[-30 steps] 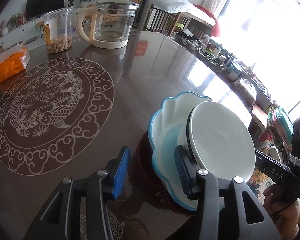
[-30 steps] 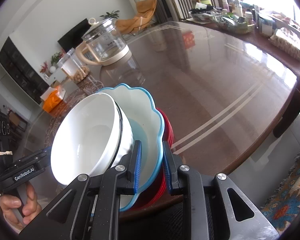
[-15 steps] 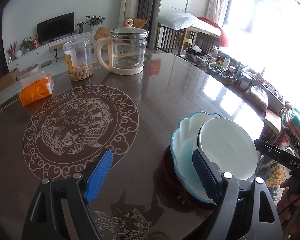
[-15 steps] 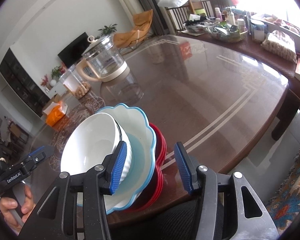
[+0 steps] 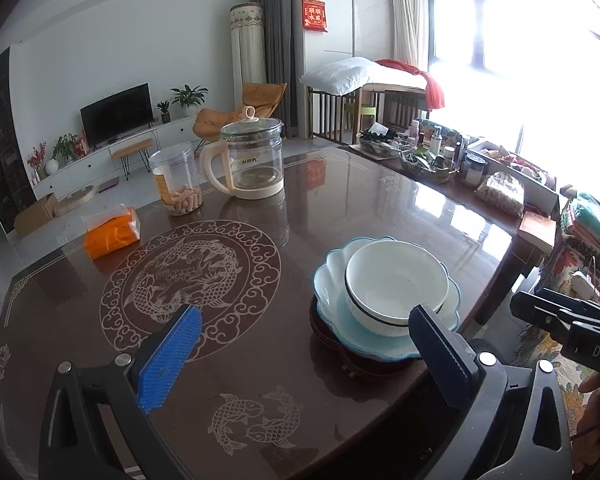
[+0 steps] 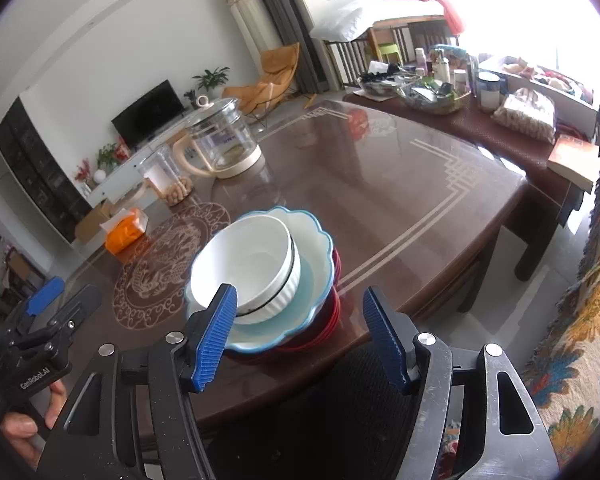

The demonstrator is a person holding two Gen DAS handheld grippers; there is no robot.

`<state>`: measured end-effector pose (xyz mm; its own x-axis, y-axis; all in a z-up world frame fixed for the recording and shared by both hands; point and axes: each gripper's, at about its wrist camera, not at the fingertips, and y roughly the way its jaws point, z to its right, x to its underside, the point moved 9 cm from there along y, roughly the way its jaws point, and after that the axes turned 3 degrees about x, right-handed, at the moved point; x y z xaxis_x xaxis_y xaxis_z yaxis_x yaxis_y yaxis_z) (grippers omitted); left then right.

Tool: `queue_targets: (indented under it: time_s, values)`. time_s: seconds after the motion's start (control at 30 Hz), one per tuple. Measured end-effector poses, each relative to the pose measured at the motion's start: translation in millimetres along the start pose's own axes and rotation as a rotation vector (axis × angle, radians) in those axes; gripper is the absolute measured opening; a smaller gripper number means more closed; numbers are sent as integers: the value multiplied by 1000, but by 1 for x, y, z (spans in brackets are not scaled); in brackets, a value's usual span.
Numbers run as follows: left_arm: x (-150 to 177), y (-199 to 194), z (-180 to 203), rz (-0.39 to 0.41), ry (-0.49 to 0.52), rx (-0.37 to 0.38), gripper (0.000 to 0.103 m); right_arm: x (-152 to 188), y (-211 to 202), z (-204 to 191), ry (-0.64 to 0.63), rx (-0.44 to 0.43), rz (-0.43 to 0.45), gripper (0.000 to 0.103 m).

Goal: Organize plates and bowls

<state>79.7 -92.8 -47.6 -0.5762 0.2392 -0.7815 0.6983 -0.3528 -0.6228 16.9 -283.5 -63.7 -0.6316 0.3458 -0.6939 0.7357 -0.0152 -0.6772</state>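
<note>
Both the left gripper point(image 5: 300, 364) and right gripper point(image 6: 300, 336) are hanging with jaws wide and empty, the ribbed white ceramic bowl point(image 5: 396, 282) sitting nested in the scalloped blue dish point(image 5: 384, 340) atop red plates point(image 6: 332, 312) at the glossy brown worktop's point(image 5: 340, 208) lower-right edge, stacking looking finished.

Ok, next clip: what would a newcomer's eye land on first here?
The stack at the table's near edge: a white bowl nested in a scalloped blue bowl on red plates. Both the left gripper and the right gripper hang open, touching nothing. Behind, a glass kettle stands beside the dragon medallion.
</note>
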Motion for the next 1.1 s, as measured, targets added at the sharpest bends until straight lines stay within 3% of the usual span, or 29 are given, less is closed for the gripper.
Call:
queue_targets:
  time_s: [0.23, 0.33, 0.57, 1.1]
  values:
    - [19, -27, 9, -3, -37, -27, 103, 35, -26, -20, -91, 48, -8, 69]
    - [26, -27, 10, -59, -50, -29, 103, 46, -22, -24, -113, 48, -33, 69]
    - [44, -28, 8, -143, 8, -115, 103, 61, -30, -34, -135, 54, -40, 69]
    - [34, -25, 21, -156, 24, -63, 103, 63, -49, -34, -165, 181, -22, 70]
